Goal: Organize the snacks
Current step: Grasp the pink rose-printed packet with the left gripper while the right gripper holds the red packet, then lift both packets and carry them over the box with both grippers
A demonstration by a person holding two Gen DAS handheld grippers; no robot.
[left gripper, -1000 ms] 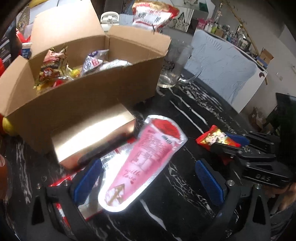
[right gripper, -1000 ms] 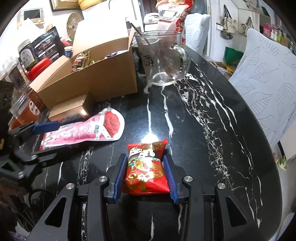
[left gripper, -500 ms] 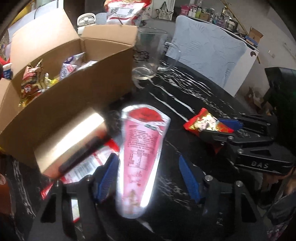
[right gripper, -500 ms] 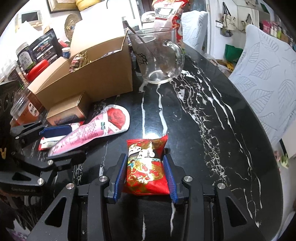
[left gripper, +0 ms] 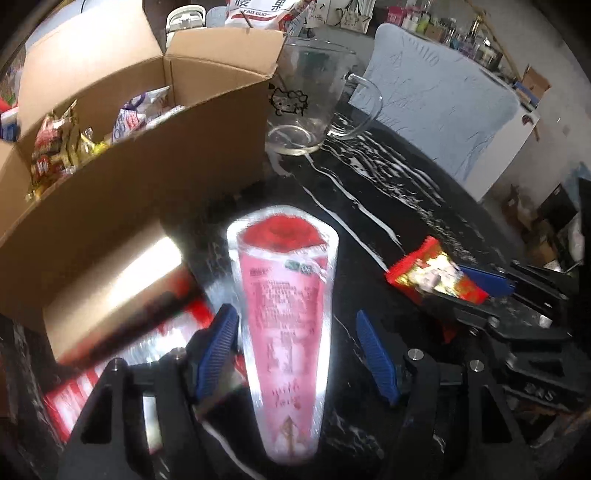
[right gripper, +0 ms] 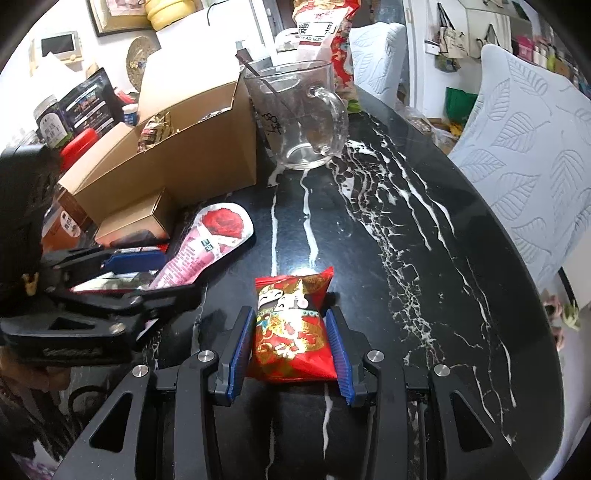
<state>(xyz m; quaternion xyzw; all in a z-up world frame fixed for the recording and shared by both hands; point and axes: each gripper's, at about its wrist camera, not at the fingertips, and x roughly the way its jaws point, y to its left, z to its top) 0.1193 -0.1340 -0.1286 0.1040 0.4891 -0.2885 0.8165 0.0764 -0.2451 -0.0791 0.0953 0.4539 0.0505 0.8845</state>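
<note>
- Black table [right gripper: 424, 258] with white veins, full of stuff.
- Right gripper [right gripper: 291, 345] low and near, jaws narrow, squeezing a red pack [right gripper: 291, 328] from both sides.
- Red pack lying flat on the table, near the front edge.
- Left gripper [left gripper: 295, 354] with jaws half wide around a pink pouch [left gripper: 286, 325].
- Left blue pad right against the pouch; a gap at the right pad, so no firm grip to see.
- Pink pouch long and cone-shaped, wide rose end pointing far, thin end near.
- Pouch just in front of a small gold box [right gripper: 138, 221], left of the red pack.
- Another red and silver wrapper [left gripper: 88, 384] lying under the left gripper, blurred.
- Big brown box [left gripper: 122, 184] far left, open, with snack packs [left gripper: 55, 147] inside.
- Glass mug [right gripper: 299, 114] standing right beside the brown box, a spoon in it.
- Tall snack bag [right gripper: 317, 26] behind the mug.
- Pale blue chairs [right gripper: 528, 147] to the right of the table.
</note>
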